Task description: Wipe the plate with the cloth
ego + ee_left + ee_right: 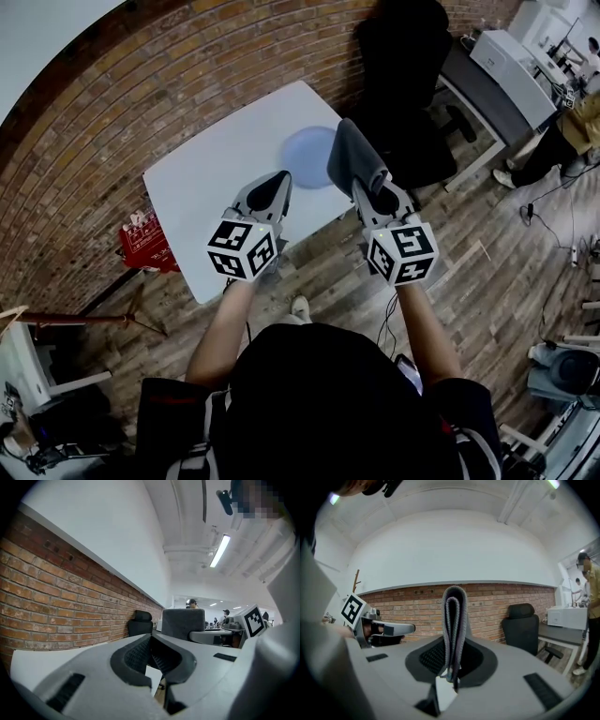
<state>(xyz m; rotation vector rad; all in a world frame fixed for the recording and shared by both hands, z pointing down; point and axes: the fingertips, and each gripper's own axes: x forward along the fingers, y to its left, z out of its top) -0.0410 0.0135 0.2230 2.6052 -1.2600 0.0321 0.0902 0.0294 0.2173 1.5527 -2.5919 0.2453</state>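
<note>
A pale blue plate (307, 156) lies on the white table (211, 192) near its right side. My right gripper (368, 180) is shut on a folded grey cloth (352, 159), which stands up from its jaws and overlaps the plate's right edge in the head view. The right gripper view shows that cloth (454, 623) pinched upright between the jaws. My left gripper (281, 178) is shut with nothing in it and hovers over the table's near edge, just left of the plate. The left gripper view shows its jaws (151, 645) closed together and the right gripper's marker cube (253, 619).
A black office chair (403, 84) stands right behind the table's far corner. A red crate (143, 242) sits on the floor at the table's left. A brick wall (112, 103) runs behind. Desks, a printer (511, 56) and a person are at the right.
</note>
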